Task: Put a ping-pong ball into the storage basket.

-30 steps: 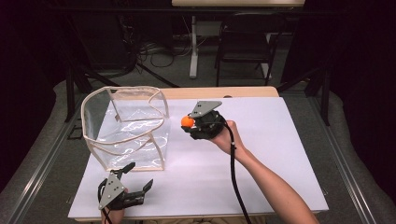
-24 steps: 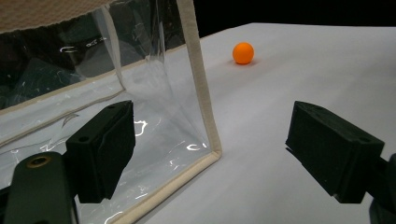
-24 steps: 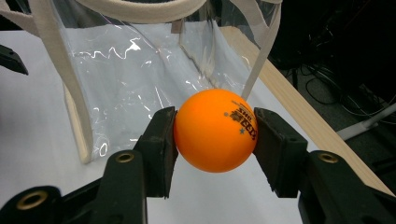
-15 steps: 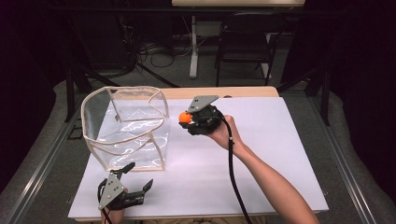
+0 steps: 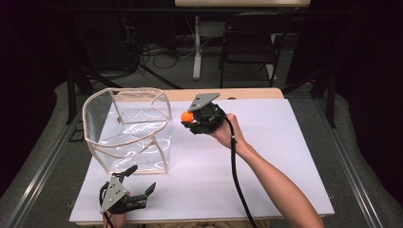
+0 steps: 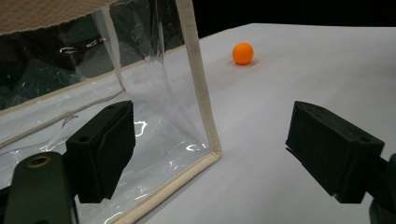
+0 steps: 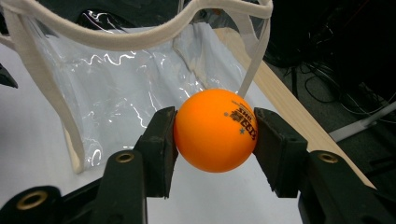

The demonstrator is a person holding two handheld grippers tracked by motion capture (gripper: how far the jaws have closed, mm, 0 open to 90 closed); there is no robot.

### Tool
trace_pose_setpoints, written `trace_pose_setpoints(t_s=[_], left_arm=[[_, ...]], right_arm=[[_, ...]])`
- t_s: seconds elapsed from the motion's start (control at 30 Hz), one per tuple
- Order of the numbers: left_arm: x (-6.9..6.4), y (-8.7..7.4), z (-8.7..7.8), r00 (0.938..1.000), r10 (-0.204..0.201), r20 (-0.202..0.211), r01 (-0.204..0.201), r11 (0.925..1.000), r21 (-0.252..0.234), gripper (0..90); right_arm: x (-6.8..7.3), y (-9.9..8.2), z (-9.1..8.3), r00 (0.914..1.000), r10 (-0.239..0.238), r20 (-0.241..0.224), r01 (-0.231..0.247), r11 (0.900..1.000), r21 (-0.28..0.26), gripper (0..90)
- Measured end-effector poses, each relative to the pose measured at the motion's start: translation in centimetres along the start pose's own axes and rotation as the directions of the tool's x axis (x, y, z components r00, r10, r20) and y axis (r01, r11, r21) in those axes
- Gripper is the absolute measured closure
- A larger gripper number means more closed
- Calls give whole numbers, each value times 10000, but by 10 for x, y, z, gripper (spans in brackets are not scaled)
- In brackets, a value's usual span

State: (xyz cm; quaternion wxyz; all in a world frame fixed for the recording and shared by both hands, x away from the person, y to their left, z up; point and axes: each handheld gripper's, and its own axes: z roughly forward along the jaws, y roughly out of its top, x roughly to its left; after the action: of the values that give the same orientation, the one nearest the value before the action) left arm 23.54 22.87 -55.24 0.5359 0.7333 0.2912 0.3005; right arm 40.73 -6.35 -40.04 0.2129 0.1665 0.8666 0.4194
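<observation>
Orange table-tennis ball point(image 7: 215, 130), clamped between both pads of right gripper point(image 5: 189, 117), held above the table point(image 5: 266, 156) near its far edge, just beside the rim of clear plastic bag point(image 5: 130, 130). Left gripper point(image 5: 140, 183) at near left corner, jaws spread wide, empty.

Bright overhead light whitens the table point(image 5: 285, 142) against dim surroundings; glare streaks the clear bag point(image 5: 128, 128).

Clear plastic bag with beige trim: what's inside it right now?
Nothing shows inside the clear plastic bag with beige trim; its glare-streaked walls could hide something small. The orange ping-pong ball is outside it, clamped in the right gripper.
</observation>
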Motion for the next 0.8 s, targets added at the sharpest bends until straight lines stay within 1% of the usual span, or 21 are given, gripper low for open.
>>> trace_pose_setpoints(t_s=[0.43, 0.8], left_arm=[[0, 0, 0, 10000, 12, -5, -12, 10000, -6, 156], [0, 0, 0, 10000, 8, -20, -8, 10000, -21, 157]], right_arm=[[-5, 10, -1, 9998, -113, 136, 113, 9999, 44, 512], [-8, 21, -2, 9996, -211, 182, 213, 9997, -99, 512]])
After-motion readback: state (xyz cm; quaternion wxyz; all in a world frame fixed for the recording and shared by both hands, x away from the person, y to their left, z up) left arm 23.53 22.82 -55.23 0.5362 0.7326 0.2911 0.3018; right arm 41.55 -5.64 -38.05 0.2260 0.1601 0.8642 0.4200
